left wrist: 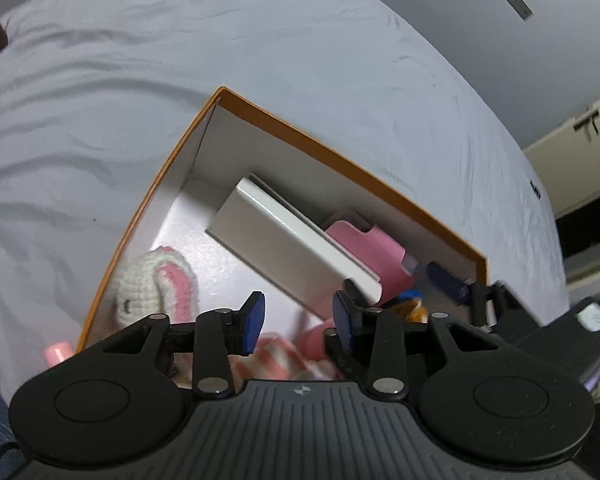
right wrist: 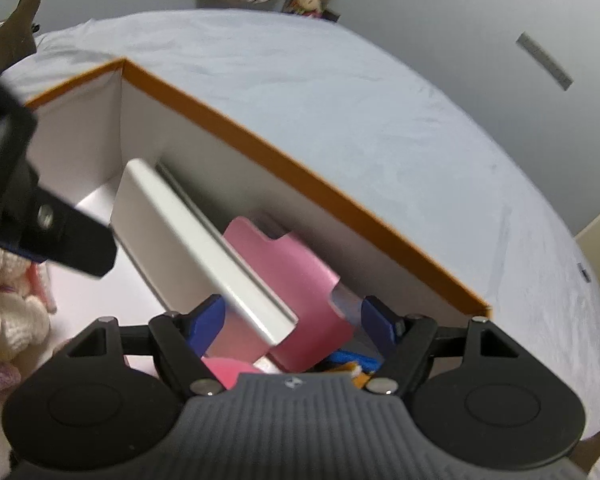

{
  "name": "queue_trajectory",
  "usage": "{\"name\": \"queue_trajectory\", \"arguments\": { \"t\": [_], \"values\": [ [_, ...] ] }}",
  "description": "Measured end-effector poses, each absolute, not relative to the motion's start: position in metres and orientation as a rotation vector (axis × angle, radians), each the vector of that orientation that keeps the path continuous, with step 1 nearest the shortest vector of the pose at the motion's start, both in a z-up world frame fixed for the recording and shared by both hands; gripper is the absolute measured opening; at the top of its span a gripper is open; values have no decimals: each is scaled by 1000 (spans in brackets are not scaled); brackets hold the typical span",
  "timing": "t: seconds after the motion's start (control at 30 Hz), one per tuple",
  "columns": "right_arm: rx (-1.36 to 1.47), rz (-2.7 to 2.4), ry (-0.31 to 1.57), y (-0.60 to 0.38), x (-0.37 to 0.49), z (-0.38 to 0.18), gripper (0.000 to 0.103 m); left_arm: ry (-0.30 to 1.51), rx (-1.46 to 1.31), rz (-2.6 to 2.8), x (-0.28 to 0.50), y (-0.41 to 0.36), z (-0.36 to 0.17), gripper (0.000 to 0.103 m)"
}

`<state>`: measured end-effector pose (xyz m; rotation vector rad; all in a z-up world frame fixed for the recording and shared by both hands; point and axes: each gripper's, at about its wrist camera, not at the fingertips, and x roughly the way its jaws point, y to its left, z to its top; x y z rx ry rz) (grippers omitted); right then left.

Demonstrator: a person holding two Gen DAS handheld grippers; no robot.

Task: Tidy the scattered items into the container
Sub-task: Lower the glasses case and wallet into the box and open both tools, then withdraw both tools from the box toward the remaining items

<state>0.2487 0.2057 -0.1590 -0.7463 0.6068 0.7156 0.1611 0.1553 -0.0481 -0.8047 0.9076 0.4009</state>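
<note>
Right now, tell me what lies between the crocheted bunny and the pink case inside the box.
The white rectangular box lies slanted between the crocheted bunny and the pink case, partly covering the case. The left wrist view shows it best.

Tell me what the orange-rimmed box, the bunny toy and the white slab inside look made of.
Box: likely cardboard; thin straight walls, matte white inside, orange outside.
Bunny toy: crocheted yarn; visible looped stitches, cream with pink ears.
White slab: smooth and glossy with a bright edge highlight; painted metal or plastic, cannot tell which.
</note>
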Motion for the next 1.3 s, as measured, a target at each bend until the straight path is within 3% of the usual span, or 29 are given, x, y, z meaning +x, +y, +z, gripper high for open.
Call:
{"name": "queue_trajectory", "arguments": {
  "t": [0.7,1.0,1.3],
  "values": [
    [-336,652,415,63,166,-71,84,698,-387,318,97,83,16,53],
    [-280,622,469,25,145,-83,85,787,-315,237,78,62,8,54],
    [-210,649,647,-10,133,-106,85,906,-313,242,52,67,-6,54]
  ]
}}
